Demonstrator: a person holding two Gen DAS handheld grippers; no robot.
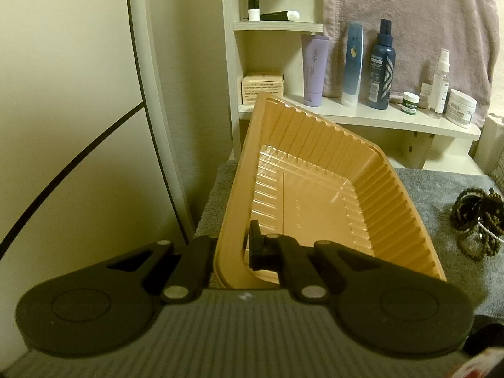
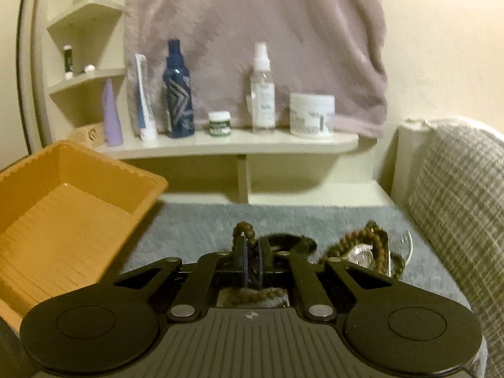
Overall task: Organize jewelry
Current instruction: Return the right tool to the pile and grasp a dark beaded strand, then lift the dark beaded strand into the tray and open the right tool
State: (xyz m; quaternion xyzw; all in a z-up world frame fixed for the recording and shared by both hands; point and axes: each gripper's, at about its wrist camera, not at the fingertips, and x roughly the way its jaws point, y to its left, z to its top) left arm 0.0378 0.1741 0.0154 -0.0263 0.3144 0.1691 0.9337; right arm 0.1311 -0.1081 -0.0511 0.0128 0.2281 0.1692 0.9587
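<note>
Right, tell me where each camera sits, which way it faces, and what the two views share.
Left wrist: sits on the left gripper, looking forward and down into the tilted orange tray, jaws clamped on its near wall.
Right wrist: sits on the right gripper, facing the shelf, jaws shut on a brown bead strand.
Shared: tray, bead pile, grey mat, dark blue spray bottle, hanging towel.

The left tongs [image 1: 231, 249] sit at the bottom centre of the left wrist view, angled downward, with their jaws clamped on the near rim of the tray [image 1: 315, 189], one finger outside the wall and one inside. The right tongs [image 2: 252, 260] sit at the bottom centre of the right wrist view, jaws pinched on a strand of brown beads [image 2: 244, 231].
</note>
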